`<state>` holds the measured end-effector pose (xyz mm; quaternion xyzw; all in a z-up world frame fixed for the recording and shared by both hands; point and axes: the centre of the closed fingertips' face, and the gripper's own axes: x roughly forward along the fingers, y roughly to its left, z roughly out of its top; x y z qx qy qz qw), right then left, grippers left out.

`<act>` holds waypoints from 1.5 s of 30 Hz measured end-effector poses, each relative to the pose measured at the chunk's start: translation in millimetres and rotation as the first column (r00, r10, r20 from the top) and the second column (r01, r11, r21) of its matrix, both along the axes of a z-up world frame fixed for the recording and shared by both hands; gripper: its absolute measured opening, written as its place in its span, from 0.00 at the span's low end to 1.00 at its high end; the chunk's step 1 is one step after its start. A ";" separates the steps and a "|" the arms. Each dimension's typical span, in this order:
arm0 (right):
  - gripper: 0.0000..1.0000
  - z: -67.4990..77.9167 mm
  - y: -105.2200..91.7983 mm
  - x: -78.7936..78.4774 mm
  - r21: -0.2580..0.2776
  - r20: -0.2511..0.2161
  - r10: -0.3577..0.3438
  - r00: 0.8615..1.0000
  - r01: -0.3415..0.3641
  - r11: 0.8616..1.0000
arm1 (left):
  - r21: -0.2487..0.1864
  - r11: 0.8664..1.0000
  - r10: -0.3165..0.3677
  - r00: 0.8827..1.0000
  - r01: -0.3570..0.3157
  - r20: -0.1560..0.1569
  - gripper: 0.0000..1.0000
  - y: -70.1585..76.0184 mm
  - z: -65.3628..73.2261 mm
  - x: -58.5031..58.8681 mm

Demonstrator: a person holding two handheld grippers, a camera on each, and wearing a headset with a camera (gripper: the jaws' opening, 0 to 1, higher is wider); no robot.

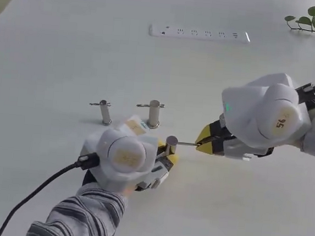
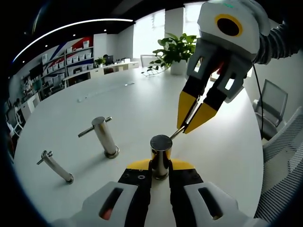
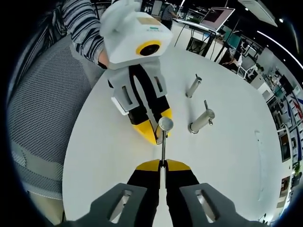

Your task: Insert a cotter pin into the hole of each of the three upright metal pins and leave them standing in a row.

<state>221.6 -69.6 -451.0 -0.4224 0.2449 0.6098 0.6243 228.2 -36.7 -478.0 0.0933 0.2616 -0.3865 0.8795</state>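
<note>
A white desk (image 1: 70, 44) in an open office carries the far-left pin (image 1: 105, 112) and the middle pin (image 1: 154, 113), both upright with their holes already filled. The left claw (image 2: 160, 166) grips the third pin (image 2: 161, 150) narrowly, nearest the person. The right claw (image 3: 162, 165) pinches a cotter pin (image 3: 163, 144), its tip at that pin's head. Whether it has entered the hole is unclear. Pushed off-axis, the thin wire would likely bend or slip, or tilt the held pin.

three upright metal pins (image 1: 105, 113) (image 1: 154, 114) (image 1: 170, 145), three cotter pins (image 1: 99, 103) (image 1: 144, 104) (image 1: 187, 144), two tools (image 1: 167, 161) (image 1: 203, 141), one power strip (image 1: 199, 33), one white table (image 1: 64, 49)
</note>
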 end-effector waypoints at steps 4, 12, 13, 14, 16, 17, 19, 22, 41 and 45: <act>0.00 6.5 4.0 -4.1 0.020 0.009 0.009 1.000 -0.009 1.000 | 0.006 1.000 -0.002 1.000 0.002 0.004 0.10 0.2 -0.3 0.7; 0.00 9.8 16.0 -5.1 0.035 0.009 0.024 1.000 -0.024 0.999 | 0.005 1.000 -0.001 1.000 0.001 0.004 0.10 -1.0 -1.1 0.8; 0.00 10.3 16.8 -5.4 0.036 0.008 0.025 1.000 -0.026 0.999 | 0.003 1.000 0.001 1.000 -0.001 0.004 0.10 -1.0 -1.0 0.7; 0.00 10.3 17.9 -5.3 0.037 0.006 0.024 1.000 -0.024 0.999 | 0.001 1.000 0.003 1.000 -0.003 0.003 0.10 -1.1 -1.0 0.7; 0.00 11.1 20.6 -4.7 0.042 -0.003 0.010 1.000 -0.010 0.999 | -0.009 1.000 0.014 1.000 -0.014 -0.004 0.10 -0.8 -1.2 0.7; 0.00 10.2 21.4 -5.0 0.042 -0.010 0.004 1.000 -0.003 0.999 | -0.021 1.000 0.022 1.000 -0.022 -0.013 0.10 -0.6 -1.2 0.6; 0.00 9.6 23.5 -4.3 0.048 -0.021 -0.013 1.000 0.014 0.999 | -0.049 0.998 0.044 0.998 -0.046 -0.033 0.10 0.1 -2.2 1.2; 0.00 8.9 25.2 -3.3 0.052 -0.033 -0.028 0.999 0.029 0.998 | -0.071 0.995 0.068 0.997 -0.072 -0.047 0.11 0.4 -2.3 1.1; 0.07 14.0 22.3 -0.9 0.111 -0.106 -0.136 0.985 0.148 0.983 | -0.081 0.993 0.079 0.995 -0.084 -0.059 0.11 0.3 -3.5 0.7; 0.02 13.1 22.2 -2.4 0.112 -0.121 -0.147 0.982 0.160 0.981 | -0.085 0.992 0.084 0.995 -0.089 -0.063 0.11 0.5 -3.6 0.6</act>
